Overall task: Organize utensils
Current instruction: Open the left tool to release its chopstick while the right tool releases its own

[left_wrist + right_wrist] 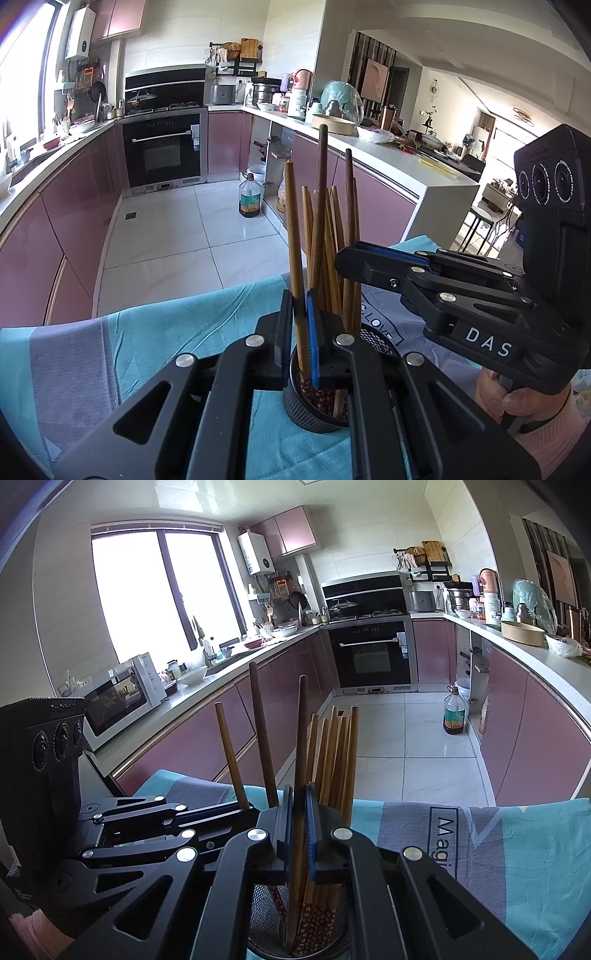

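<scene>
chopsticks (332, 258) stand in a mesh holder (314, 413) on my cloth-covered table (166, 332); my left gripper (301, 332) pinches one light chopstick (293, 236), my right gripper (300, 830) a dark chopstick (301, 738).

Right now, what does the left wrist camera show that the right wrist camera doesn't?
Left wrist only: the living area past the counter end, and the left gripper shut on a light chopstick.
Right wrist only: the window, the white microwave, and the right gripper shut on a dark chopstick.
Both: the mesh holder of chopsticks on the blue cloth, oven, oil bottle.
</scene>
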